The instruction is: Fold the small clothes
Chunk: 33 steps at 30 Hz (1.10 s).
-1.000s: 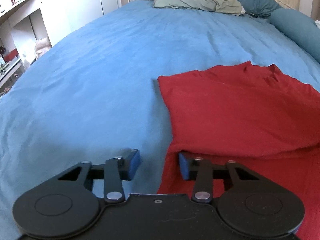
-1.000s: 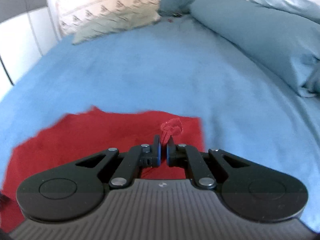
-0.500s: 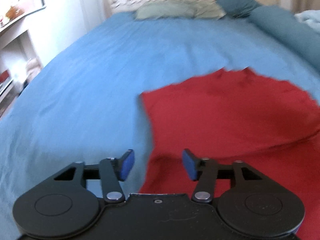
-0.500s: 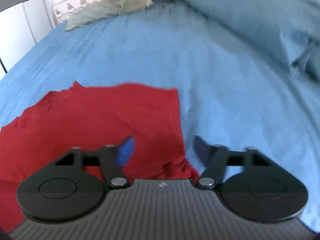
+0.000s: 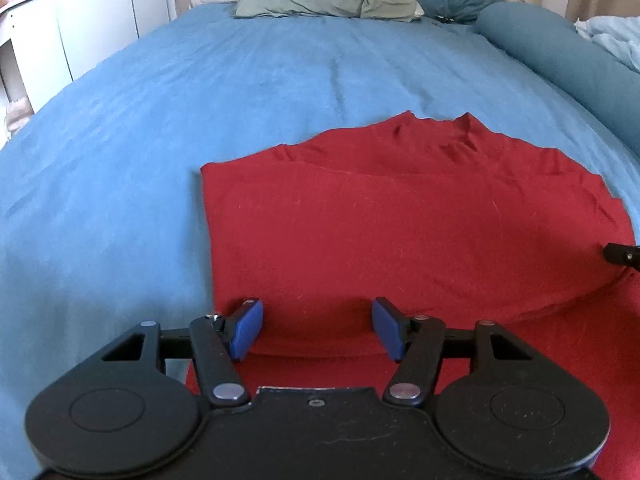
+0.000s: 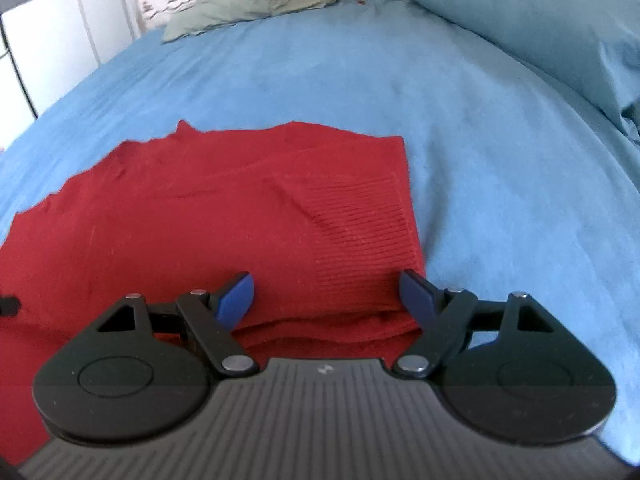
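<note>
While both tools hang low over the blue bed (image 5: 240, 80), the red garment (image 5: 400, 240) lies flat on it with one fold already laid, an upper layer resting on a lower one that shows at the near edge. In the left wrist view the left hand-held gripper (image 5: 316, 330) has its jaws spread wide with nothing between them, poised over the near left corner of the folded layer; the garment's left edge runs away from it toward the far pillows (image 5: 328, 0). In the right wrist view the right hand-held gripper (image 6: 326, 296) is likewise open and empty, straddling the near right corner where a ribbed band (image 6: 360, 220) sits. So the cloth lies straight ahead of both tools, its long axis running left to right between them, each gripper nearer to its own corner. Whether the blue pads already touch the fabric is hard to tell from these angles. By judgement, the next fold needs both near corners pinched together and carried toward the far edge; a grip catching only the top layer would spoil the stack.
</note>
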Each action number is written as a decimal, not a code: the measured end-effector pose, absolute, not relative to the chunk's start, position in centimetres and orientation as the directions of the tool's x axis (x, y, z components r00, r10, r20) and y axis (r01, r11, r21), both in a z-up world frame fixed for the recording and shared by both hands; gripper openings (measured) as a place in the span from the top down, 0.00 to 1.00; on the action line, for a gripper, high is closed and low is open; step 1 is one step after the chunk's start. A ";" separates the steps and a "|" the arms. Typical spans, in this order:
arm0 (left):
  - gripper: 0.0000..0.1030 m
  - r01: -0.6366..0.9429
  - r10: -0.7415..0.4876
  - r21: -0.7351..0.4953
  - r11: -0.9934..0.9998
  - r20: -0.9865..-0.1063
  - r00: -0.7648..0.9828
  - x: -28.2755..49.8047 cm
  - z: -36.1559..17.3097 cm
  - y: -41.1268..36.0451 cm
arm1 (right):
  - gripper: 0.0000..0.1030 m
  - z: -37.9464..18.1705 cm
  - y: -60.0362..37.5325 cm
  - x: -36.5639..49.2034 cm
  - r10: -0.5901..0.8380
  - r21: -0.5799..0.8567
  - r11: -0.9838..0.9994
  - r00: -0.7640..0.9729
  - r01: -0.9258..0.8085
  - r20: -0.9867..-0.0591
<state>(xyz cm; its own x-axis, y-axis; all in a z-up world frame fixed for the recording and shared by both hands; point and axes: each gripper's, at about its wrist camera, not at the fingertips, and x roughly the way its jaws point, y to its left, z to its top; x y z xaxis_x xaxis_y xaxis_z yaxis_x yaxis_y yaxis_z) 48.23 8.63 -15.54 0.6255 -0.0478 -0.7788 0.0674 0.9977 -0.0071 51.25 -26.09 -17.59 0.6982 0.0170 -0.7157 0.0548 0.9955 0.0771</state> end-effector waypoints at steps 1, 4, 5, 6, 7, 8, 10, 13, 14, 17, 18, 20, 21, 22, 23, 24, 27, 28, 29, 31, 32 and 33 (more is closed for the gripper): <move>0.36 0.063 -0.046 -0.008 0.998 -0.780 0.624 48.3 -15.3 8.6 | 0.07 -17.4 -26.0 51.4 0.020 0.074 0.996 0.693 0.049 -0.721; 0.36 0.027 -0.020 -0.003 1.000 -0.761 0.649 47.3 -13.3 9.0 | 0.07 -15.6 -26.6 51.2 0.034 0.078 0.996 0.705 0.031 -0.709; 0.36 0.018 -0.014 -0.003 1.000 -0.750 0.661 46.7 -12.3 9.0 | 0.07 -14.6 -26.9 50.7 0.044 0.084 0.996 0.718 0.020 -0.694; 0.36 0.012 -0.012 -0.005 1.000 -0.740 0.672 45.9 -11.3 9.2 | 0.07 -13.3 -27.1 49.9 0.059 0.090 0.996 0.735 0.003 -0.675; 0.35 0.010 -0.011 -0.005 1.000 -0.729 0.684 44.9 -10.2 9.5 | 0.07 -11.9 -27.5 48.9 0.074 0.092 0.996 0.749 -0.017 -0.658; 0.35 0.011 -0.007 0.001 1.000 -0.718 0.696 43.9 -9.1 9.7 | 0.07 -10.6 -27.8 48.0 0.086 0.088 0.995 0.760 -0.038 -0.644; 0.31 0.015 0.008 0.027 1.000 -0.700 0.714 41.2 -6.8 10.0 | 0.07 -7.9 -28.3 46.0 0.101 0.068 0.995 0.781 -0.075 -0.616; 0.23 0.020 0.007 0.030 0.999 -0.691 0.723 36.5 -4.0 10.9 | 0.07 -4.3 -29.4 42.2 0.119 0.064 0.993 0.793 -0.101 -0.598; 0.18 0.018 0.004 0.025 1.000 -0.696 0.718 35.0 -3.4 11.2 | 0.07 -3.4 -29.8 40.9 0.123 0.066 0.992 0.793 -0.103 -0.597; 0.08 0.008 0.001 0.009 1.000 -0.716 0.698 30.3 -2.5 11.8 | 0.07 -2.0 -30.8 36.1 0.128 0.077 0.992 0.774 -0.102 -0.620; 0.08 0.008 -0.003 0.004 1.000 -0.728 0.686 28.7 -2.5 11.9 | 0.07 -1.9 -31.0 34.5 0.126 0.077 0.992 0.766 -0.100 -0.631; 0.08 0.002 -0.003 -0.002 1.000 -0.755 0.655 26.0 -3.1 11.9 | 0.07 -2.2 -31.5 31.2 0.127 0.093 0.992 0.737 -0.088 -0.664; 0.08 -0.002 -0.007 -0.011 1.000 -0.771 0.637 24.4 -3.6 11.8 | 0.07 -2.6 -31.7 29.8 0.125 0.098 0.992 0.721 -0.079 -0.682; 0.08 -0.004 -0.013 -0.020 1.000 -0.782 0.623 23.3 -4.1 11.8 | 0.07 -3.3 -31.9 28.1 0.119 0.098 0.993 0.704 -0.070 -0.700; 0.09 -0.012 -0.015 -0.028 1.000 -0.795 0.607 22.2 -4.7 11.8 | 0.08 -4.1 -31.7 26.9 0.115 0.093 0.993 0.688 -0.069 -0.716; 0.10 -0.027 -0.014 -0.037 0.999 -0.806 0.591 21.1 -5.4 11.7 | 0.09 -4.8 -31.7 25.7 0.109 0.086 0.994 0.668 -0.067 -0.736; 0.17 -0.066 -0.019 -0.066 0.996 -0.836 0.549 18.3 -7.5 11.9 | 0.09 -7.4 -31.7 22.2 0.101 0.086 0.995 0.616 -0.053 -0.781; 0.19 -0.076 -0.017 -0.068 0.995 -0.844 0.536 17.6 -8.2 11.9 | 0.10 -8.3 -31.7 21.3 0.096 0.084 0.995 0.604 -0.047 -0.791; 0.23 -0.084 -0.015 -0.069 0.994 -0.851 0.525 17.0 -9.0 11.9 | 0.10 -9.1 -31.6 20.6 0.089 0.081 0.996 0.596 -0.040 -0.798; 0.27 -0.091 -0.017 -0.074 0.993 -0.857 0.515 16.3 -10.2 11.8 | 0.12 -10.6 -31.6 19.3 0.079 0.085 0.996 0.577 -0.017 -0.813; 0.28 -0.091 -0.020 -0.078 0.993 -0.858 0.513 16.0 -10.8 11.7 | 0.13 -11.2 -31.5 18.9 0.078 0.088 0.996 0.571 -0.011 -0.817; 0.30 -0.089 -0.020 -0.076 0.993 -0.857 0.514 15.7 -11.4 11.6 | 0.15 -11.8 -31.3 18.6 0.074 0.084 0.996 0.565 -0.008 -0.822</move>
